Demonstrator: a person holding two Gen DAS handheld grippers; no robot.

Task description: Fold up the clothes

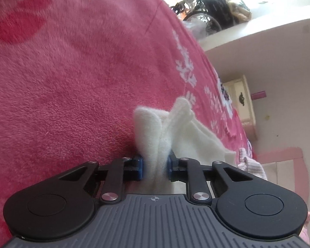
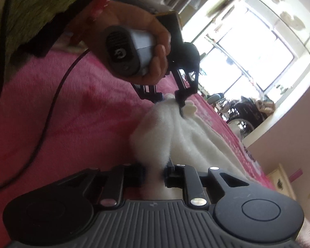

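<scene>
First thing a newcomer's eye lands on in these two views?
The white fleecy garment, bunched up on the pink blanket, pinched in the left gripper and the right gripper. In the right wrist view, a hand holds the left gripper above the cloth.

Pink fleece bed (image 1: 72,82) — white garment (image 1: 196,136) atop

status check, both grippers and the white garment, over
Left gripper shut on white garment. Right gripper shut on it too. Garment bunched, lifted off pink blanket. Black cable lies on blanket nearby.
</scene>
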